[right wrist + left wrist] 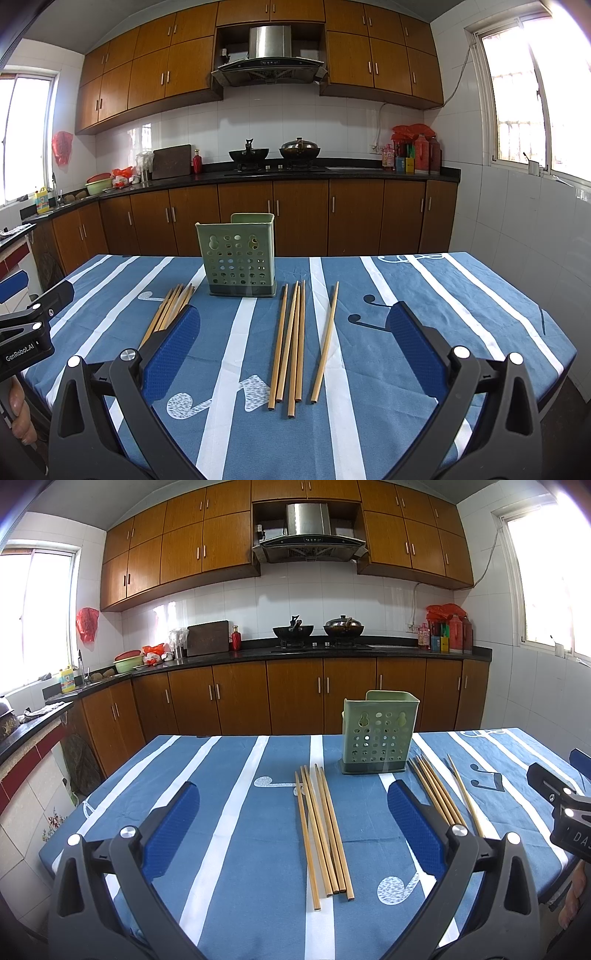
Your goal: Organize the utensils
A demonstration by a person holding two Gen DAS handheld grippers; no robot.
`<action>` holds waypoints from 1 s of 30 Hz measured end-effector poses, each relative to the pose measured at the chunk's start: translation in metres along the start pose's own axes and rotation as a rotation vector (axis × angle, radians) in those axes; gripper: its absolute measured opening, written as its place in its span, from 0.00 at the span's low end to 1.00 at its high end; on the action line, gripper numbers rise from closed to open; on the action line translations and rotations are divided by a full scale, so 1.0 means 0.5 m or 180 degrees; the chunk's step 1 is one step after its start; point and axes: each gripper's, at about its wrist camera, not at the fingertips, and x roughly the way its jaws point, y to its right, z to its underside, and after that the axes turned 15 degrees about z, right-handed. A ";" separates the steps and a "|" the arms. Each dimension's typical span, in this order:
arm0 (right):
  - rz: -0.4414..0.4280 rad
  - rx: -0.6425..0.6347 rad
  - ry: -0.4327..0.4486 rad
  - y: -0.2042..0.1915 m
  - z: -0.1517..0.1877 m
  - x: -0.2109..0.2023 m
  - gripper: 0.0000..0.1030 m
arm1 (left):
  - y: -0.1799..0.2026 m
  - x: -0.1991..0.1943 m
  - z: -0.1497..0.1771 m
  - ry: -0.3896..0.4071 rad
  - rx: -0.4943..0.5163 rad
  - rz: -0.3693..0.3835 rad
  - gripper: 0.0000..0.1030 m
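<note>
Bright daylight pours through the windows point(550, 579) either side of the range hood point(308, 535), both blown out to white. Glare streaks the wall tiles point(147, 136) left of the hood. Fisheye bends the cabinets point(147, 74); corners darken. The tablecloth point(369, 350) looks sharp, softly shadowed.

Our right gripper point(293, 345) hangs wide open over loose chopsticks point(291, 343) on the striped tablecloth point(443, 332), a green holder point(238, 254) upright behind, more chopsticks point(168, 314) left.
</note>
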 end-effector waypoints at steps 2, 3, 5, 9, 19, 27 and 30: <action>0.0000 0.0001 -0.0002 0.001 0.000 0.000 0.98 | 0.000 0.000 0.000 -0.0001 -0.0001 0.0000 0.96; 0.0001 0.0001 0.0000 0.001 0.001 0.001 0.98 | 0.000 0.000 0.000 -0.0002 -0.0003 0.0000 0.96; 0.0000 0.0001 0.0000 0.002 0.001 0.001 0.98 | 0.000 0.000 0.000 0.0000 -0.0001 -0.0001 0.96; -0.0003 0.0000 -0.0001 0.003 0.002 0.002 0.98 | 0.000 0.000 0.000 -0.0002 -0.0002 0.0002 0.96; -0.0002 0.0002 -0.0002 0.004 0.004 0.003 0.98 | 0.000 0.000 0.000 -0.0004 -0.0002 0.0003 0.96; -0.0003 0.0003 -0.0003 0.007 0.007 0.005 0.98 | 0.000 0.000 0.000 -0.0006 -0.0007 0.0003 0.96; -0.0003 0.0004 -0.0004 0.008 0.008 0.006 0.98 | 0.000 0.000 0.000 -0.0008 -0.0007 0.0002 0.96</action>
